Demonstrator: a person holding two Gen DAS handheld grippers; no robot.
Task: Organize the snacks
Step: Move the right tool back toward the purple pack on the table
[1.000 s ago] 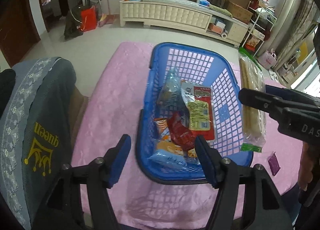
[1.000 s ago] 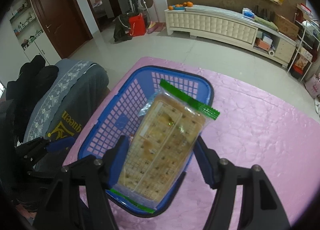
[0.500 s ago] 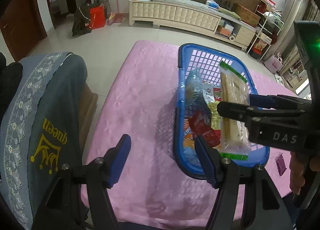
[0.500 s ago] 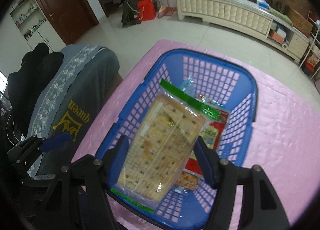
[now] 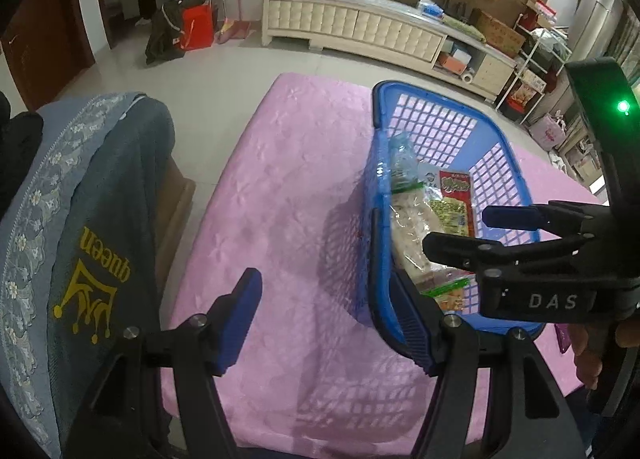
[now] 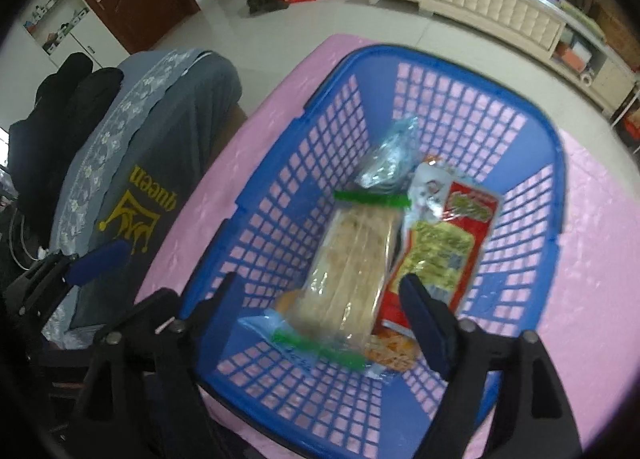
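Over blue basket point(image 6: 472, 71): right gripper point(image 6: 320, 299) jaws opening, cracker pack point(image 6: 352, 263) between, pads clear, pack lying among snacks. Left gripper point(image 5: 332, 315) parted, empty, above pink cloth point(image 5: 280, 195).

The cracker pack point(image 6: 352, 271), earlier clamped in the right claw point(image 6: 320, 299) above the worktop, now lies inside the blue basket point(image 6: 460, 71) on the other snacks. The claw's jaws are opening, clear of the pack.
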